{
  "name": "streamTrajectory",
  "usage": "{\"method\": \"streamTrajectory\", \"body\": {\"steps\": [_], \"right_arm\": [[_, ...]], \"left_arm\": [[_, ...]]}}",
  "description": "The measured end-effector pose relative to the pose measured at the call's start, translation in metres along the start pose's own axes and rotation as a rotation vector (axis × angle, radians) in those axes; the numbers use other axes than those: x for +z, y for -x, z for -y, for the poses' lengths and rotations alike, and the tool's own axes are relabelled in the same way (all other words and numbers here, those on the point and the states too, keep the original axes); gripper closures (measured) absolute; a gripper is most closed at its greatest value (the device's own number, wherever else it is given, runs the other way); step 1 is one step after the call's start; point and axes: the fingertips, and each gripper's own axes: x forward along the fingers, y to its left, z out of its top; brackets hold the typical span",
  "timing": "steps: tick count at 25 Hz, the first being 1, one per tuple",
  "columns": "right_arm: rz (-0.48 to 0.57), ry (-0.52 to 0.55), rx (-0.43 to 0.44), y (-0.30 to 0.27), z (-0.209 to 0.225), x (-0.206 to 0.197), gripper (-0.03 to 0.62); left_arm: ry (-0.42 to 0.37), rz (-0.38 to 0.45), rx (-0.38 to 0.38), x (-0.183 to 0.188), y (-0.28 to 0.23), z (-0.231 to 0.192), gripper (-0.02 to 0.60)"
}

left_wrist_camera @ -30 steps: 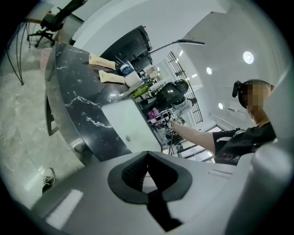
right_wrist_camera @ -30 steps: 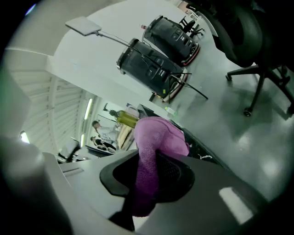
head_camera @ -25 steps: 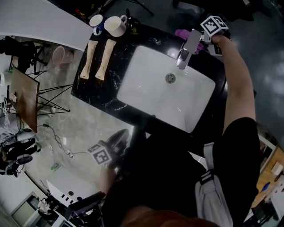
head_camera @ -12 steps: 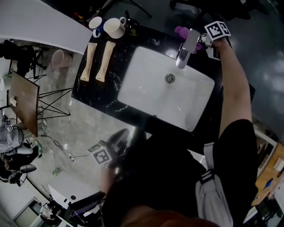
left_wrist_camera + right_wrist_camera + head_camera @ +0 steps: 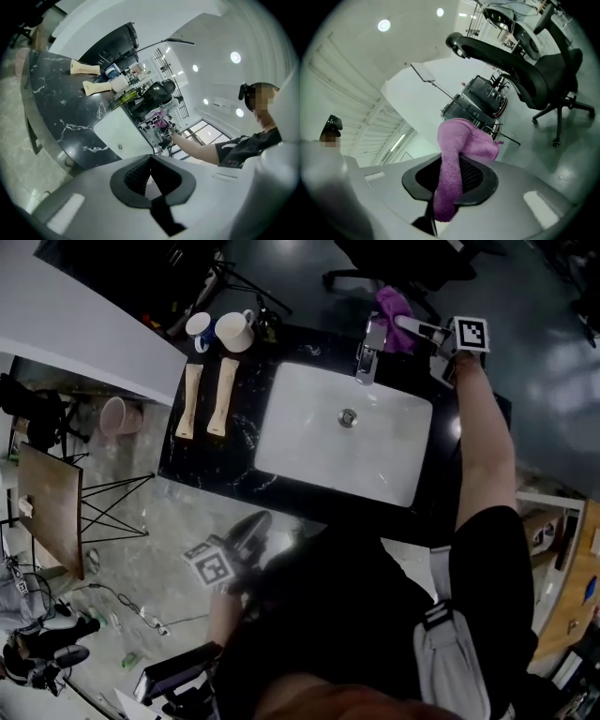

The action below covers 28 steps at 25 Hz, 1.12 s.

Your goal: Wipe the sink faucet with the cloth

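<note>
A person's right gripper (image 5: 412,327) is clamped on a purple fuzzy cloth (image 5: 451,154), which bunches out past the jaws. It is held up just beside a chrome faucet (image 5: 368,345); whether the two touch cannot be told. The faucet stands at the rear rim of a white rectangular sink basin (image 5: 300,427) set in a black marbled counter (image 5: 206,460). The left gripper (image 5: 150,174), jaws pressed together and empty, hangs near the person's body, well apart from the sink.

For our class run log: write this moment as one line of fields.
right gripper: shut on cloth | cloth: purple, by faucet, contact unclear | left gripper: shut, empty, away from sink
</note>
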Motion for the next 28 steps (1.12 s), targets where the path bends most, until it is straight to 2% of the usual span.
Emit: {"method": "streamTrajectory", "body": {"steps": [6, 11, 13, 17, 21, 24, 28], "right_arm": [[0.180, 0.096, -0.003, 0.027, -0.101, -0.030, 0.507], [0.322, 0.107, -0.068, 0.029, -0.192, -0.095, 0.507], [0.374, 0.124, -0.137, 0.022, -0.219, -0.132, 0.507], [0.436, 0.212, -0.346, 0.006, -0.257, -0.212, 0.507], [0.423, 0.254, -0.461, -0.009, -0.290, -0.279, 0.507], [0.399, 0.290, -0.559, -0.009, -0.294, -0.315, 0.507], [0.351, 0.329, -0.697, -0.008, -0.290, -0.348, 0.507]], "left_arm": [[-0.072, -0.060, -0.149, 0.004, 0.006, 0.009, 0.584], [-0.107, -0.112, -0.273, 0.003, 0.007, 0.024, 0.584], [-0.132, -0.127, -0.309, 0.005, 0.006, 0.028, 0.584], [-0.199, -0.131, -0.350, 0.016, -0.004, 0.048, 0.584], [-0.266, -0.177, -0.432, 0.007, -0.013, 0.080, 0.583], [-0.309, -0.187, -0.468, -0.001, -0.017, 0.100, 0.580], [-0.349, -0.218, -0.509, -0.019, -0.018, 0.126, 0.471]]}}
